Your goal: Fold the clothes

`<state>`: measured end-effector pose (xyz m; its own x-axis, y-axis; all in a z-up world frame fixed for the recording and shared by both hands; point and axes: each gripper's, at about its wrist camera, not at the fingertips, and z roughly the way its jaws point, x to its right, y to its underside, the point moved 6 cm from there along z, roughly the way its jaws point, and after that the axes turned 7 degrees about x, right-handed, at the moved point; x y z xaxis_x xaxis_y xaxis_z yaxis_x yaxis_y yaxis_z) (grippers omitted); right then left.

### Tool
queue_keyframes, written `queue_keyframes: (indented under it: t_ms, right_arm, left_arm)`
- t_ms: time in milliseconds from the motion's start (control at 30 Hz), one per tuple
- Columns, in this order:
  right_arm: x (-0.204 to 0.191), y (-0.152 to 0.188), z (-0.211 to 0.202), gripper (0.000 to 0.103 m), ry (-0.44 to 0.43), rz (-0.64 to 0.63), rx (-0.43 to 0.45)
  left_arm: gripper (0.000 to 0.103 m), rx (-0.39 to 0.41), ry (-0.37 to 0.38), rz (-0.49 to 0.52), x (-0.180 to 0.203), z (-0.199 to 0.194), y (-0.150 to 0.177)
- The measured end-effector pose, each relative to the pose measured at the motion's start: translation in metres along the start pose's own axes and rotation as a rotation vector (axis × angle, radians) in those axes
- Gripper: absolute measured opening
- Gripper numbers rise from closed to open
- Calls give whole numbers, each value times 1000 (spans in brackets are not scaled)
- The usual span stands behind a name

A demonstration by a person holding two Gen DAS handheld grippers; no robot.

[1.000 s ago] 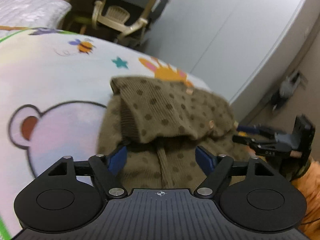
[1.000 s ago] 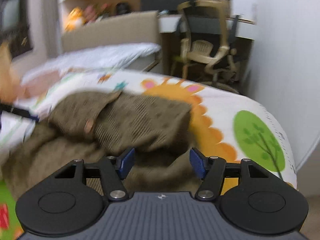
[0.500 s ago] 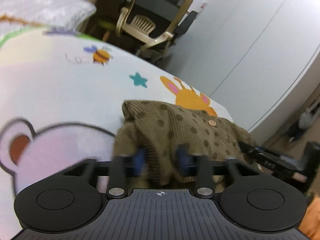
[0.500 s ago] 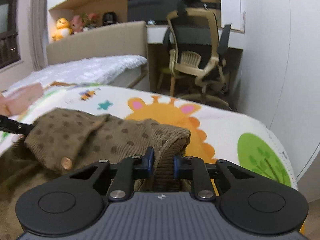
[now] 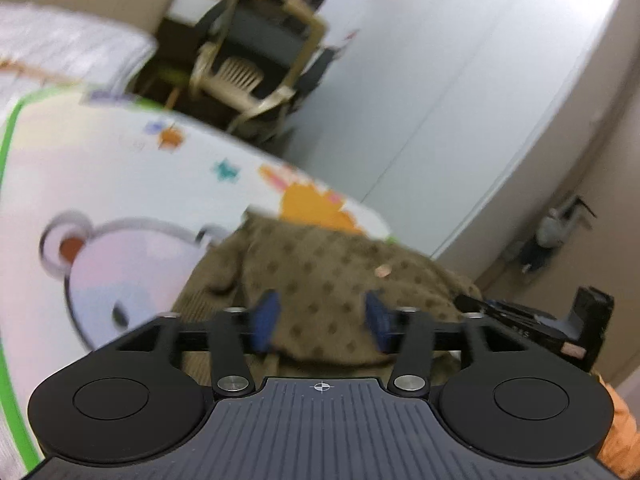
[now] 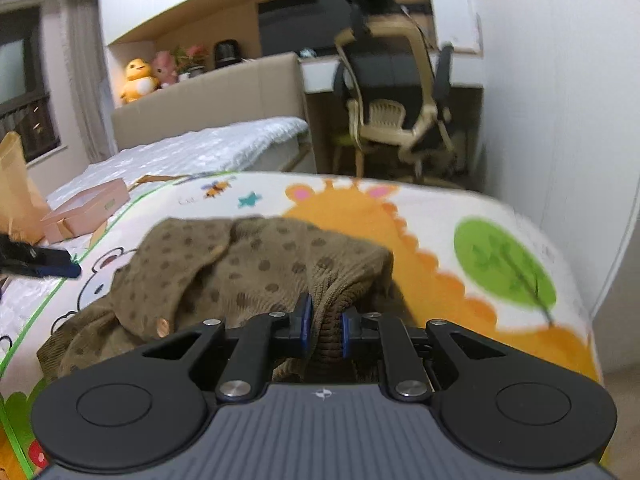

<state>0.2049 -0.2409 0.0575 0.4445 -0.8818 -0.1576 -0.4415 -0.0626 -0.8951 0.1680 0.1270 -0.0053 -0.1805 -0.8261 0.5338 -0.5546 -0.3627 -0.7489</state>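
Spread wide beneath everything, a cartoon-printed play mat (image 6: 440,216), and heaped near its middle a brown dotted knit garment (image 6: 248,264), partly doubled over itself with a button showing. Pinched at the garment's ribbed near edge, the right gripper (image 6: 323,330), jaws drawn narrow on the cloth; poised just above the garment's left half, the left gripper (image 5: 320,320), jaws parted wide and holding nothing. Seemingly mid-fold, with a fresh left-side grip or a smoothing likely needed; off the mat's left edge, a pink box (image 6: 86,210), contents hidden.
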Motion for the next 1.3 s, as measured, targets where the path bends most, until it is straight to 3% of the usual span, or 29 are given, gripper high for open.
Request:
queue_keyframes:
  t_ms: [167,267,333,367,467,567,667,733,833,900,933,1000,1033,1100,1200,1267,1300]
  right_arm:
    - [2,19,7,24,13,36,-19]
    - [2,19,13,24,23,50,-15]
    - [1,16,17,13,36,44,-12]
    - [-3,8,14,11,34,31,3]
    - [-13,-18,-13,8,-1,12,76]
    - [-22,-35,-55,7,-63,25,139]
    - [-27,-22,-78,7,-72,25,135]
    - [-23,0,-79,7,-52,49,88]
    - [-10,30,-68,8,7,86,28]
    - [-7,36,-64,12,3,119,24]
    - [-6,39,-63,17,1,136,23]
    - [-4,37,-62,59,-4,172,40]
    - [-4,36,-61,63,-3,184,49]
    - [-3,33,-55,65,-2,210,56]
    - [-4,31,-44,69,-8,226,51]
    - [-8,24,-42,67,-10,207,59]
    - [-11,21,-41,50,-11,198,63]
  left_arm:
    - [69,-55,-20,-65,-21,40,19]
    - [68,-52,-15,-70,-22,63,22]
    - [37,-48,-28,-48,-19,72,22]
    - [11,-52,-25,-33,-15,74,20]
    - [3,-4,-10,51,7,58,3]
    - [2,84,44,133,37,16,-18]
    - [2,121,105,191,63,-29,-19]
    - [3,104,110,210,69,-47,-6]
    - [9,52,61,167,53,-45,15]
    - [37,12,25,112,29,-29,23]
    - [43,3,16,80,19,-19,25]
    - [46,-17,-2,16,0,0,28]
    - [47,-26,-10,-16,-10,9,30]
    - [58,-43,-25,-80,-28,28,32]
    - [74,-35,12,-137,-31,48,30]
    - [76,-52,6,-138,-29,61,32]
    - [76,-58,-3,-133,-26,65,33]
